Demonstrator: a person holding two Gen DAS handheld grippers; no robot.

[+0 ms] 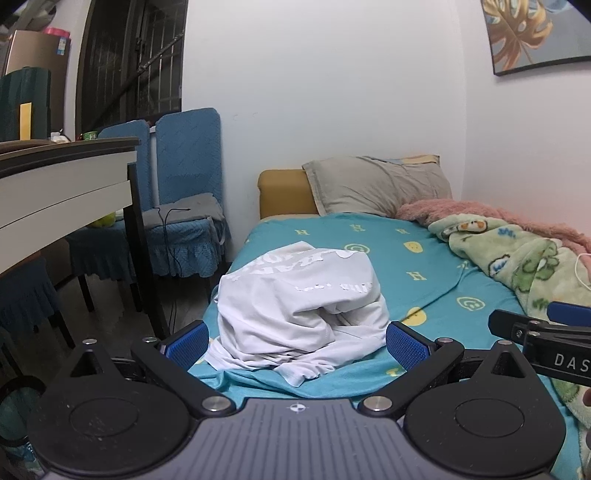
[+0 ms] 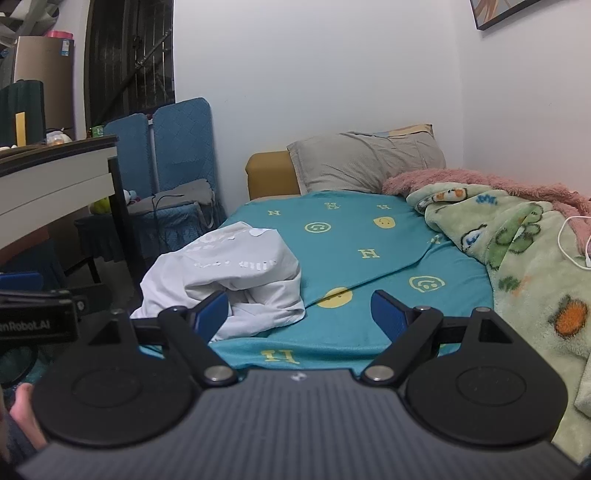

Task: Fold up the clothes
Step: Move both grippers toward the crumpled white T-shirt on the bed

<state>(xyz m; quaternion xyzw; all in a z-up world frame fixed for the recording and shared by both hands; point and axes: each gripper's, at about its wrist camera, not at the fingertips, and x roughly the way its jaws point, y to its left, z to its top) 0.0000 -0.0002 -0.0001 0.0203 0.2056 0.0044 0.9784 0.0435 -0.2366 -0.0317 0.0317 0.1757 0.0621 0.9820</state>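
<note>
White shirt point(image 1: 301, 306) lies in a soft, bumpy heap on the blue bed sheet point(image 1: 436, 291), near the edge of the bed closest to the cameras and on the side by the chairs. It has pale letters printed on its top and is not folded. In the right wrist view the same shirt point(image 2: 225, 273) sits to the left of the middle.

The left gripper point(image 1: 297, 341) is wide open, with one blue pad on each side of the shirt heap. Its pads look close to the cloth, but I cannot tell if they touch it. It holds nothing. The right gripper point(image 2: 299, 314) is wide open too and holds nothing. Its left pad is in front of the shirt's edge, and its right pad is over the bare sheet.

The sheet has yellow smiley faces and letters on it. A green blanket point(image 2: 532, 266) with cartoon animals is bunched up along the right side of the bed, with a fuzzy pink blanket point(image 2: 480, 181) behind it by the wall. A grey pillow point(image 1: 380, 184) leans at the far end of the bed. Two blue chairs point(image 1: 184, 173) stand just past the bed on the left, and a table point(image 1: 62, 184) is on the far left. A picture point(image 1: 532, 33) of a gold leaf hangs high on the wall.
</note>
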